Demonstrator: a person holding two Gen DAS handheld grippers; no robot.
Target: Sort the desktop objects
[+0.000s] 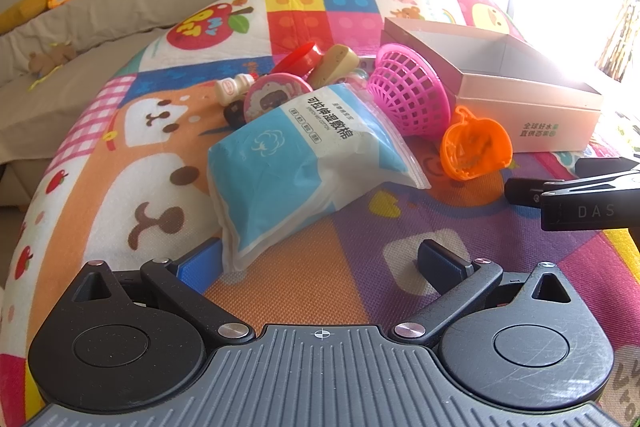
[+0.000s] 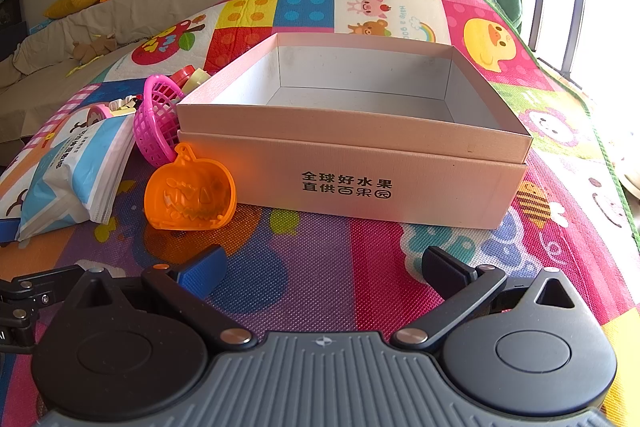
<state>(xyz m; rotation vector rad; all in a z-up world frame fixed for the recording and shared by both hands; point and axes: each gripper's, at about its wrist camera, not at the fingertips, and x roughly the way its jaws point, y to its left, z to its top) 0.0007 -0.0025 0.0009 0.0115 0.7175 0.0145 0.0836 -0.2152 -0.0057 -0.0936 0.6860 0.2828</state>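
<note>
Both the left gripper point(image 1: 320, 259) and right gripper point(image 2: 324, 267) gape empty; the translucent orange pumpkin mould point(image 2: 190, 195) at ten o'clock touches the open pink cardboard box point(image 2: 360, 183), bare mat point(image 2: 320, 259) between.

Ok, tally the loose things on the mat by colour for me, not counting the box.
Pink: 2, a mesh basket and a round lid
Orange: 1, a pumpkin mould
Red: 1, a disc
Blue and white: 1, a cotton pack
Cream: 2, a cheese wedge and a little bottle
Total: 7

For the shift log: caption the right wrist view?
Open right gripper faces the empty cardboard box, orange pumpkin mold beside it.
</note>
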